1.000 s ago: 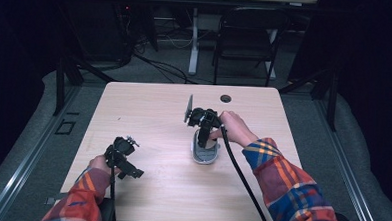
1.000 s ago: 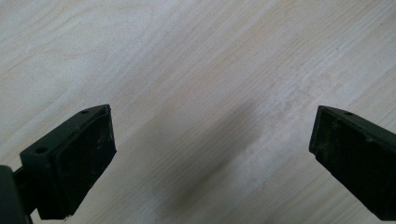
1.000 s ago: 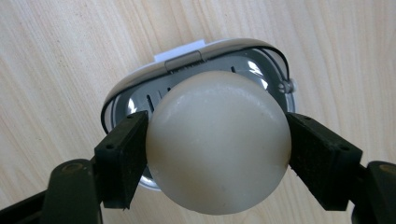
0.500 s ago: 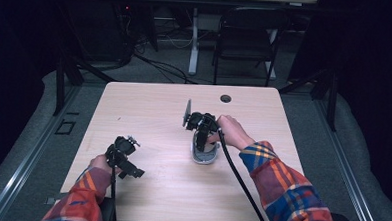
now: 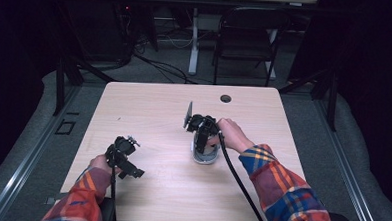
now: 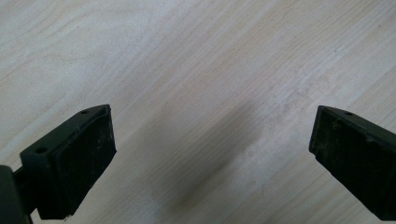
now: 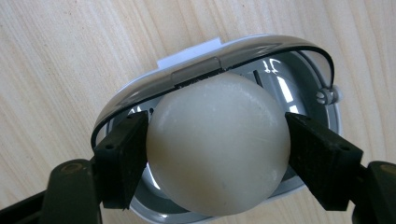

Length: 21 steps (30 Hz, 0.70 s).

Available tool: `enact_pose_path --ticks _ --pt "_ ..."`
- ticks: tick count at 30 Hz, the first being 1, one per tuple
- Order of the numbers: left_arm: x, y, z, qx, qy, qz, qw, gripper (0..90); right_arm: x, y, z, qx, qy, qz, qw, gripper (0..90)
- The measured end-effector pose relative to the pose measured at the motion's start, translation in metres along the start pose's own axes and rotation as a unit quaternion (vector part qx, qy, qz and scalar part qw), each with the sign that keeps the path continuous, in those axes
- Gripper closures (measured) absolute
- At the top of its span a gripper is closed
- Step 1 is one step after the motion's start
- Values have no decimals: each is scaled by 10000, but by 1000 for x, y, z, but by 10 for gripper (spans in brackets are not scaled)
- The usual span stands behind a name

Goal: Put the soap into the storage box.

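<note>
My right gripper (image 5: 202,137) is shut on a white egg-shaped ball (image 7: 217,149), with the jaws pressing on its two sides. The ball sits in or just above a white oval holder (image 7: 140,91) that has a shiny metal inside and a clear curved rim. That holder (image 5: 205,158) lies on the wooden table (image 5: 149,113) right of centre, under my right hand. At the near left my left gripper (image 5: 130,168) hovers over bare wood. Seen from its own camera, the left gripper (image 6: 212,154) is open with nothing between its jaws.
A round cable hole (image 5: 226,98) sits near the table's far edge. A dark folding chair (image 5: 247,37) and desk legs stand beyond the table. Black cables trail from both grippers toward the near edge.
My right gripper has shifted slightly toward the near side over the holder, still holding the ball. The left gripper has barely moved.
</note>
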State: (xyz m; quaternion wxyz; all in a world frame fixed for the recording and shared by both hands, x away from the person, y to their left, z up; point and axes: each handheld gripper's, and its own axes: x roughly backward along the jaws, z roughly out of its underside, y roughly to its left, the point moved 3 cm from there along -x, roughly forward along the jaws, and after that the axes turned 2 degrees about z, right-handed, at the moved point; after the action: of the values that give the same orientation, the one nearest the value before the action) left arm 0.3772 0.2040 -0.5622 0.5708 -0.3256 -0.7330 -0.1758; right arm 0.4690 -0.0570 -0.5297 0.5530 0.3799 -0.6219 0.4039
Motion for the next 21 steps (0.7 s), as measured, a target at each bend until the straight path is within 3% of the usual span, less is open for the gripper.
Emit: enact_pose_path --ticks 21 --pt "-1 -1 0 1 -6 -1 10000 3 31 1 20 -63 -500 71 9987 151"
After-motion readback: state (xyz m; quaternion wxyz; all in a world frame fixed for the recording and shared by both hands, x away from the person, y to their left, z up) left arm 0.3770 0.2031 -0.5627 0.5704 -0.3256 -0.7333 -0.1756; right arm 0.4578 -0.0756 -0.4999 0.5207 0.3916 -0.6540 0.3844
